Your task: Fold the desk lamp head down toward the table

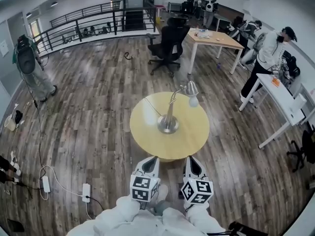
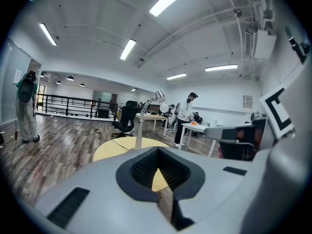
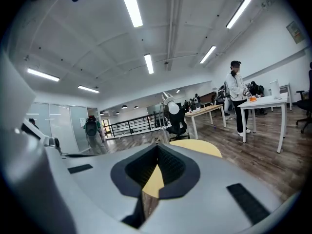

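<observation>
A silver desk lamp [image 1: 169,123] stands on a round yellow table [image 1: 147,132]. Its arm rises from a round base, and the head [image 1: 191,90] with a white bulb sits at the far right, raised above the tabletop. In the left gripper view the lamp [image 2: 141,126] shows ahead, and in the right gripper view the lamp head [image 3: 169,103] shows above the table edge. My left gripper [image 1: 149,163] and right gripper [image 1: 193,164] hover side by side at the table's near edge, short of the lamp. Both are shut with nothing between the jaws.
A black office chair [image 1: 167,45] and a wooden desk [image 1: 214,39] stand beyond the table. A white desk [image 1: 281,102] with people near it is at the right. Power strips and cables [image 1: 64,186] lie on the wood floor at the left. A railing [image 1: 83,18] runs along the back.
</observation>
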A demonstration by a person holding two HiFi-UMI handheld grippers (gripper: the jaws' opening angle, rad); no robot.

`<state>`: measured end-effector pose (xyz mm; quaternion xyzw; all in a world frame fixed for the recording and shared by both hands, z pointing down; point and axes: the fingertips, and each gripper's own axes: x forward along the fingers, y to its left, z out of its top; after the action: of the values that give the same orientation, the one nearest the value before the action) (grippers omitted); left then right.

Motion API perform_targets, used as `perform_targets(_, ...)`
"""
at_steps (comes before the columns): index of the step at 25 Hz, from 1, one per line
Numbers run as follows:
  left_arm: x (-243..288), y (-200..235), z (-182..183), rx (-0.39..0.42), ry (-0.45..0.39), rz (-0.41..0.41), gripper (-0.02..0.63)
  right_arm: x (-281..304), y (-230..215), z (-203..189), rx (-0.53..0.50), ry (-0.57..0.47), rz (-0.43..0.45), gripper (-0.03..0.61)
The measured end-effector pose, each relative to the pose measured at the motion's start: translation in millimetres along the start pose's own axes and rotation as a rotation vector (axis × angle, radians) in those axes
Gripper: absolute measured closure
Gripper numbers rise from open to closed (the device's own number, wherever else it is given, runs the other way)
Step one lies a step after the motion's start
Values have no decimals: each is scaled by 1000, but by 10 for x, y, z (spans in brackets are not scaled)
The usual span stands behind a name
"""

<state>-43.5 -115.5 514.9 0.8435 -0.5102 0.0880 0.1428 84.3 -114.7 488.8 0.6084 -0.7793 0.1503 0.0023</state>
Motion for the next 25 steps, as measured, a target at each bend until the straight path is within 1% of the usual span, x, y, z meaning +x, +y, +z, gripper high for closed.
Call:
perform_targets(6, 458, 184, 103, 0, 16, 3, 615, 501, -178, 112, 6, -1, 0, 565)
perform_targets(13, 1006, 455, 310, -1, 29, 30, 615, 1119, -357, 310, -1, 8, 25, 565)
perform_targets(22, 1777, 670, 667, -3, 8, 46, 615, 1873, -489, 591, -44, 1, 93, 565)
perform_targets(25, 1956, 732, 667, 6, 3, 64, 615, 2007, -568, 582, -47, 8, 100, 565)
